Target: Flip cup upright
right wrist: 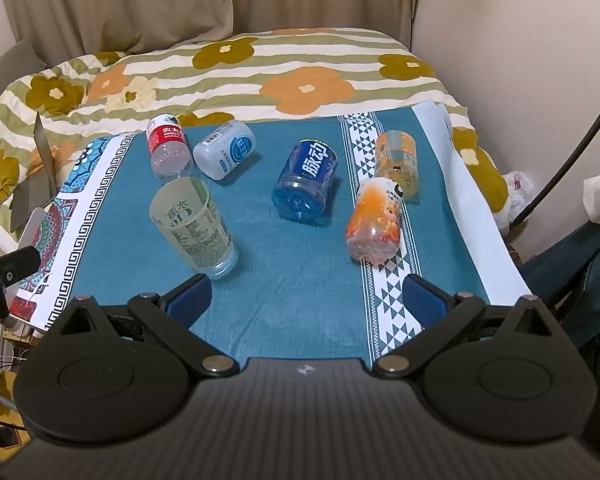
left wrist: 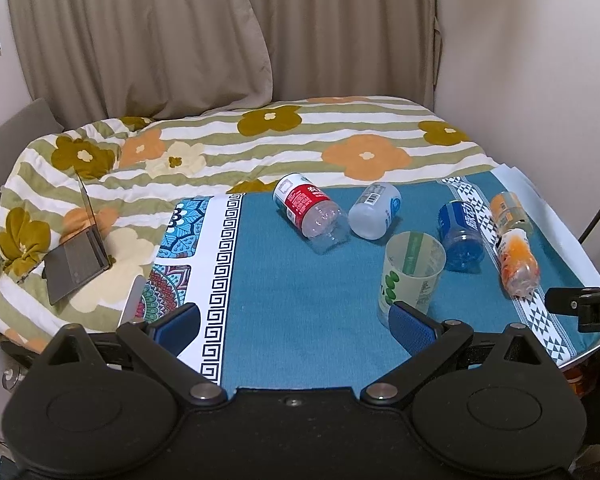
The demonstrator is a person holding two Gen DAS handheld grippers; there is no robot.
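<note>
Several cut-bottle cups stand or lie on a teal cloth (left wrist: 292, 280). A pale green-labelled cup (left wrist: 410, 272) stands upright with its mouth up; it also shows in the right wrist view (right wrist: 192, 226). A red-labelled cup (left wrist: 310, 210), a white one (left wrist: 374, 210), a blue one (left wrist: 458, 236) and two orange ones (left wrist: 518, 264) sit mouth down or on their sides. My left gripper (left wrist: 296, 326) is open, its right finger just in front of the green cup. My right gripper (right wrist: 306, 298) is open and empty, nearer than the cups.
A flowered striped quilt (left wrist: 220, 148) covers the bed behind the cloth. An open laptop (left wrist: 80, 256) lies on it at the left. Curtains and a wall stand behind. The cloth's right edge (right wrist: 480, 208) drops off beside a dark cable.
</note>
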